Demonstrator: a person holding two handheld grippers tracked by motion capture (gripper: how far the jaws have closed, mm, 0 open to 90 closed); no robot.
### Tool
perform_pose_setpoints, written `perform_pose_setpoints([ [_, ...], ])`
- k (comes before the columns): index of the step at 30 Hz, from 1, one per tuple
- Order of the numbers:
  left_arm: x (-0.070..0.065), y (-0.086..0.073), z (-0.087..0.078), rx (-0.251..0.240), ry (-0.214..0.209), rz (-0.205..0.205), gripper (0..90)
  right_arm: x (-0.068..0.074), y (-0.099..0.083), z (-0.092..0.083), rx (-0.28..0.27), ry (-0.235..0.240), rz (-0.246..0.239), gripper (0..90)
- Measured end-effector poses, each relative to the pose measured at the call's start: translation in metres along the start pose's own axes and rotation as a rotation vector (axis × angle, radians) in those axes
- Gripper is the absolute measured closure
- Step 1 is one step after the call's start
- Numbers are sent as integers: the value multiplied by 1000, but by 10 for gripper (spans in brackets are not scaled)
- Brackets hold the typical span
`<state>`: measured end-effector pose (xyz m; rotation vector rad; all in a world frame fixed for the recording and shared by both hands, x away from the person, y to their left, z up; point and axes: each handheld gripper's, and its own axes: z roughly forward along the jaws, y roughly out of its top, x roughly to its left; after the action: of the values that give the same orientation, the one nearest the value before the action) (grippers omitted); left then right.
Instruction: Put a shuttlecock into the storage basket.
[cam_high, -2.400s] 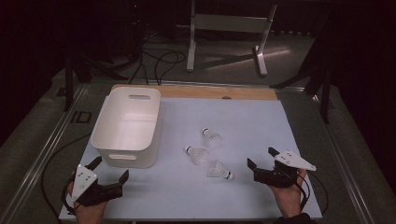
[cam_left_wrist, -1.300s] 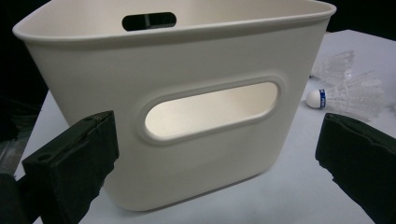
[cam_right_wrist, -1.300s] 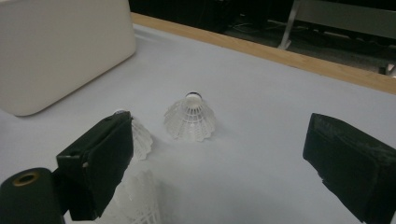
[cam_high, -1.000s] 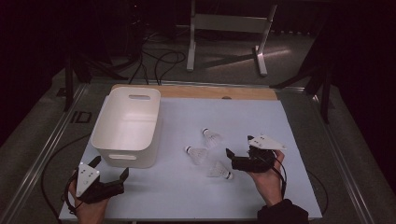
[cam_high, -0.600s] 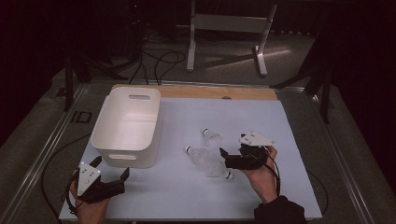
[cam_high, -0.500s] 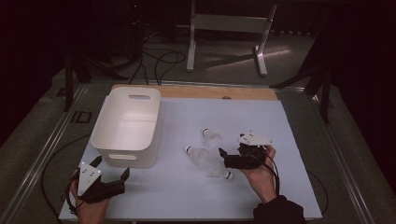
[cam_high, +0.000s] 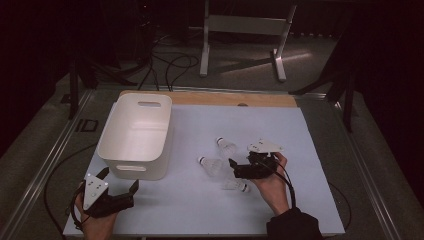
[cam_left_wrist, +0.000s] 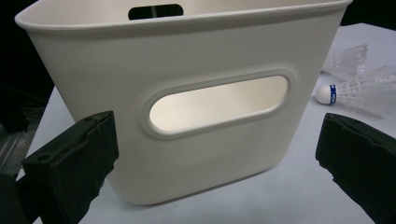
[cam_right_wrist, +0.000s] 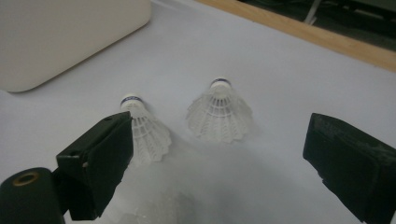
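Observation:
Three white shuttlecocks lie on the pale table sheet: one farthest back (cam_high: 226, 146), one in the middle (cam_high: 210, 165) and one nearest (cam_high: 236, 185). My right gripper (cam_high: 234, 170) hovers open just right of them, jaws pointing left. In the right gripper view two shuttlecocks (cam_right_wrist: 219, 114) (cam_right_wrist: 144, 131) lie ahead of the open right gripper (cam_right_wrist: 219, 140), the left one by the left jaw. A white bin (cam_high: 135, 132) stands at the left. My left gripper (cam_high: 120, 180) is open just in front of it, facing the bin's handle slot (cam_left_wrist: 219, 100).
A wooden strip (cam_high: 210, 98) runs along the table's far edge. Metal rails border the table, and a stand (cam_high: 240, 25) with cables is on the floor behind. In the left gripper view shuttlecocks (cam_left_wrist: 355, 88) lie right of the bin.
My right gripper has moved left from the table's right side up to the shuttlecocks, still open. The left gripper has hardly moved.

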<state>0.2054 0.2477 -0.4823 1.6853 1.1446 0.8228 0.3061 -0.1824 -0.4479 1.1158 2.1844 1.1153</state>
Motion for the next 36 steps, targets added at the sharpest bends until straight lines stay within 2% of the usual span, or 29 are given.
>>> perform_pose_setpoints([
  [17,0,0,-1,-8,3,-2,0,5,-7,18,65,35,12,91],
  [18,0,0,-1,-10,2,-3,0,6,-10,20,91,37,3,97],
  [36,-1,1,-1,-14,2,3,0,12,-19,33,155,34,-24,116],
])
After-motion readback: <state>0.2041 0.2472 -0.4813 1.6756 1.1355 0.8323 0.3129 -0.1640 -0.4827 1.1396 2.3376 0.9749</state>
